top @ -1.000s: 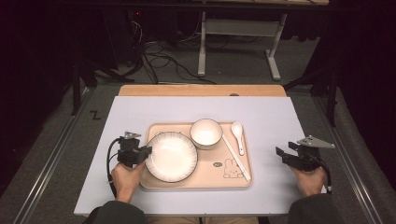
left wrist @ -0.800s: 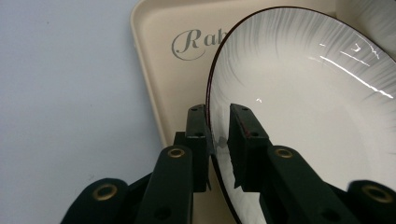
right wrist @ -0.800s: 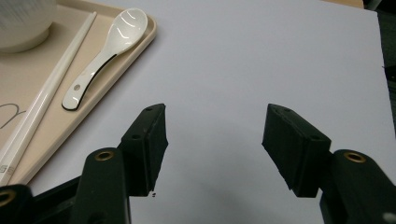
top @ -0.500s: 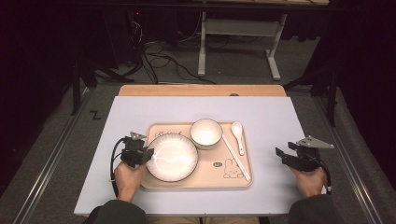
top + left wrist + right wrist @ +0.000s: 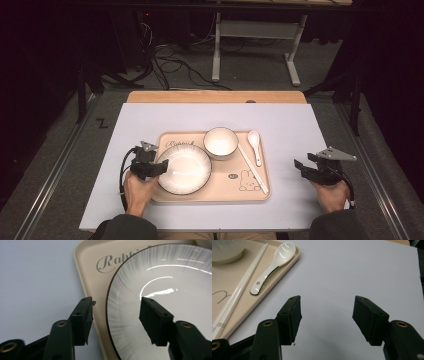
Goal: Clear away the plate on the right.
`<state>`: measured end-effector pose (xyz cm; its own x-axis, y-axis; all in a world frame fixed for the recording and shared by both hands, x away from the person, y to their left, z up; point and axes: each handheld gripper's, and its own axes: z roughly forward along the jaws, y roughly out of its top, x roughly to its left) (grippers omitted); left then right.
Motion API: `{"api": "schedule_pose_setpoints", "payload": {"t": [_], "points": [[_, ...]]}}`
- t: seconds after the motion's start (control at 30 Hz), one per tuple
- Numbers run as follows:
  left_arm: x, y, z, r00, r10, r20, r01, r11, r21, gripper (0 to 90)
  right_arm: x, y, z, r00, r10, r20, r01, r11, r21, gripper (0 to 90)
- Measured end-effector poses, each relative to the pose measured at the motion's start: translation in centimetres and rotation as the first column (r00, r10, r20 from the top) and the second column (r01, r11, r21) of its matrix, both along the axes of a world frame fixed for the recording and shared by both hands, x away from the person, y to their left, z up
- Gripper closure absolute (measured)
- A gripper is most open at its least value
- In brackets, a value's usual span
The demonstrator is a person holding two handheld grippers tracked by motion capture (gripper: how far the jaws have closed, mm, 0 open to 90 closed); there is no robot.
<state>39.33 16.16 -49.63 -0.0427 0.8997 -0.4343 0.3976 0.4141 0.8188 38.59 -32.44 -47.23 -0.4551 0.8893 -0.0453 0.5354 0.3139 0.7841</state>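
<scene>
Released since earlier, one plate sits between left gripper's just-opened jaws.

A dim lab or recording room: loose cables sprawl on grey carpet at eleven o'clock, a metal desk frame stands at twelve, rails flank the white-covered surface.

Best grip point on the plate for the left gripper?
Take the plate by its near-left rim, coming in from the left: the rim flares above the tray, and the left gripper, jaws just opened, already straddles that edge without pressing.
</scene>
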Motion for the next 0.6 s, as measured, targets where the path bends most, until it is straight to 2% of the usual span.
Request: {"api": "schedule_pose_setpoints", "payload": {"t": [0.03,0.1,0.2,0.33,0.37,0.47,0.57,0.6], "points": [[-0.3,0.0,0.2,0.9999,-0.013,0.01,0.012,0.9999,0.008,39.4,-0.1,0.2,0.0,1.0,0.001,-0.003,-0.001,1.0,0.006,40.5],[-1.6,0.2,0.9,0.995,-0.099,0.013,0.099,0.9945,0.036,38.7,-0.2,0.5,0.0,0.9999,0.017,-0.004,-0.017,1.0,0.009,40.6],[-2.8,-0.5,1.7,0.9872,-0.149,0.057,0.148,0.9887,0.027,38.1,-0.3,1.0,0.1,0.9996,0.029,0.003,-0.029,1.0,0.002,40.7],[-4.3,-1.7,2.3,0.9717,-0.215,0.098,0.213,0.9765,0.035,37.2,-0.8,1.5,0.4,0.9986,0.051,0.018,-0.051,0.999,-0.003,40.9],[-4.9,-2.0,2.5,0.9659,-0.235,0.108,0.232,0.9718,0.043,37.1,-1.0,1.7,0.5,0.998,0.058,0.023,-0.058,0.998,-0.007,40.9],[-6.1,-2.4,2.8,0.9549,-0.265,0.134,0.261,0.9641,0.049,36.7,-1.7,2.4,0.8,0.9967,0.077,0.026,-0.077,0.997,-0.001,41.4],[-7.3,-2.7,3.2,0.9449,-0.286,0.16,0.283,0.9583,0.039,36.7,-2.3,3.1,1.0,0.9939,0.106,0.032,-0.106,0.994,-0.012,41.9],[-7.7,-2.8,3.3,0.9395,-0.299,0.167,0.298,0.954,0.03,36.7,-2.5,3.4,1.0,0.9928,0.116,0.032,-0.115,0.993,-0.013,42.1]]}}
